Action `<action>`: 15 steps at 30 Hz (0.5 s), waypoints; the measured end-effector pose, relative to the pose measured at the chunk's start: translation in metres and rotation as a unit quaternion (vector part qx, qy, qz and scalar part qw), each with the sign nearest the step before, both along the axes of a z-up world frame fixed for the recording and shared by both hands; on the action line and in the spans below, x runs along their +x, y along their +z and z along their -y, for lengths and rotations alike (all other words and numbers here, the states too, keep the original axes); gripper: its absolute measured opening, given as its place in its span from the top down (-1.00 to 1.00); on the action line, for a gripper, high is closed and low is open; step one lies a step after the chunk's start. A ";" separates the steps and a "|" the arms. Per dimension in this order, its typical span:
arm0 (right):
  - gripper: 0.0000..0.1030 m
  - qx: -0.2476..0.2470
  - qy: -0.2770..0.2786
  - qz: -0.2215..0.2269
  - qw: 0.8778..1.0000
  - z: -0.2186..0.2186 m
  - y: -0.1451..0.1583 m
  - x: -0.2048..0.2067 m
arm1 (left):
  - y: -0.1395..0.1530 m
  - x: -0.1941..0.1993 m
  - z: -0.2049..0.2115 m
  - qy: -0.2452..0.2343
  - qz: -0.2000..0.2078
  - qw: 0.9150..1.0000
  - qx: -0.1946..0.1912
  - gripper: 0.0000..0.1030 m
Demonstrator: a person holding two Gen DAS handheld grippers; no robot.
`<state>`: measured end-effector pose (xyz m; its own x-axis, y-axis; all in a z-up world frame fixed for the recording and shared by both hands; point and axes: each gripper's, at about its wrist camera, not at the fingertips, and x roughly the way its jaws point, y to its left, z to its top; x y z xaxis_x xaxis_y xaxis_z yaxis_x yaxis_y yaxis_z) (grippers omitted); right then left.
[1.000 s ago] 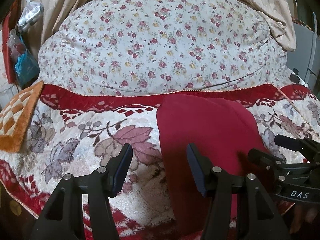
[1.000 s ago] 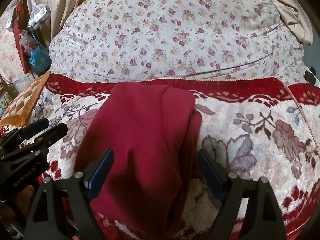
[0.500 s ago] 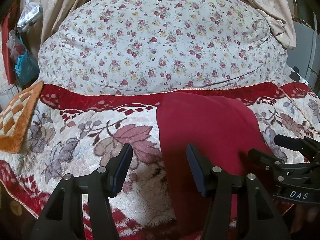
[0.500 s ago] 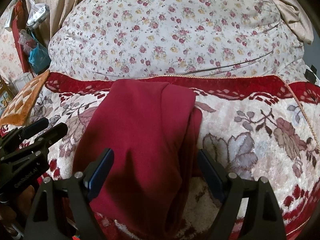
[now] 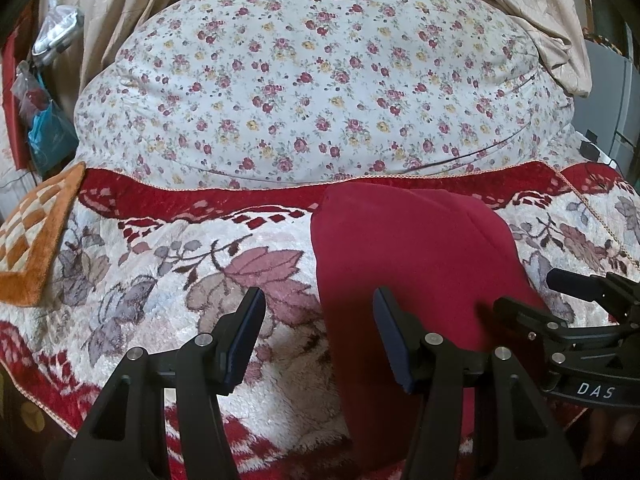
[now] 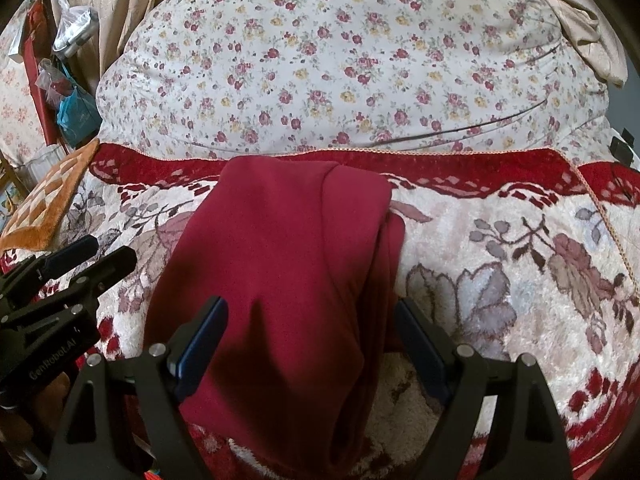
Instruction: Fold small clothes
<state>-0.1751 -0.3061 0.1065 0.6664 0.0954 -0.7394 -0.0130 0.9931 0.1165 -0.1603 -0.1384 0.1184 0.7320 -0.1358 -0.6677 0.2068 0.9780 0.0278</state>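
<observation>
A dark red garment (image 5: 416,264) lies folded lengthwise on a red-and-cream floral blanket (image 5: 168,264); it also shows in the right wrist view (image 6: 280,264). My left gripper (image 5: 318,334) is open and empty, hovering over the garment's left edge near its front end. My right gripper (image 6: 312,340) is open and empty, its jaws spread wide over the garment's near end. The right gripper shows at the right of the left wrist view (image 5: 576,312), and the left gripper at the left of the right wrist view (image 6: 60,276).
A large white quilt with small flowers (image 5: 304,80) rises behind the blanket. An orange checked mat (image 5: 36,232) lies at the left edge. Plastic bags (image 5: 44,132) hang at the far left. Beige curtains (image 5: 532,12) hang behind.
Both views have shifted slightly, so the garment and quilt sit a little lower in frame. Both grippers stay open and empty; the garment has not moved.
</observation>
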 end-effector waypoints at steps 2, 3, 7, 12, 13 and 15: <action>-0.71 0.000 0.000 0.000 1.000 0.000 0.000 0.000 | 0.000 0.000 0.000 0.000 0.000 1.000 0.001 0.34; -0.71 0.000 0.000 0.000 1.000 0.000 0.000 0.001 | 0.000 0.000 0.000 0.000 0.000 1.000 0.001 0.34; -0.71 0.000 0.000 0.000 1.000 0.001 0.000 0.000 | -0.003 0.000 0.001 -0.002 -0.002 1.000 0.002 0.34; -0.71 -0.001 0.001 -0.005 1.000 -0.001 -0.005 0.002 | -0.003 0.001 0.001 -0.002 -0.003 1.000 0.000 0.34; -0.71 -0.001 0.001 -0.006 1.000 -0.002 -0.005 0.003 | -0.005 0.001 0.001 -0.002 -0.004 1.000 -0.001 0.34; -0.71 -0.001 0.002 -0.007 1.000 -0.002 -0.006 0.003 | -0.007 0.003 0.000 -0.003 -0.007 1.000 -0.003 0.34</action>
<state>-0.1718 -0.3042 0.1002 0.6554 0.0967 -0.7490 -0.0149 0.9932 0.1151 -0.1577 -0.1387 0.1111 0.7220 -0.1443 -0.6766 0.2137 0.9767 0.0197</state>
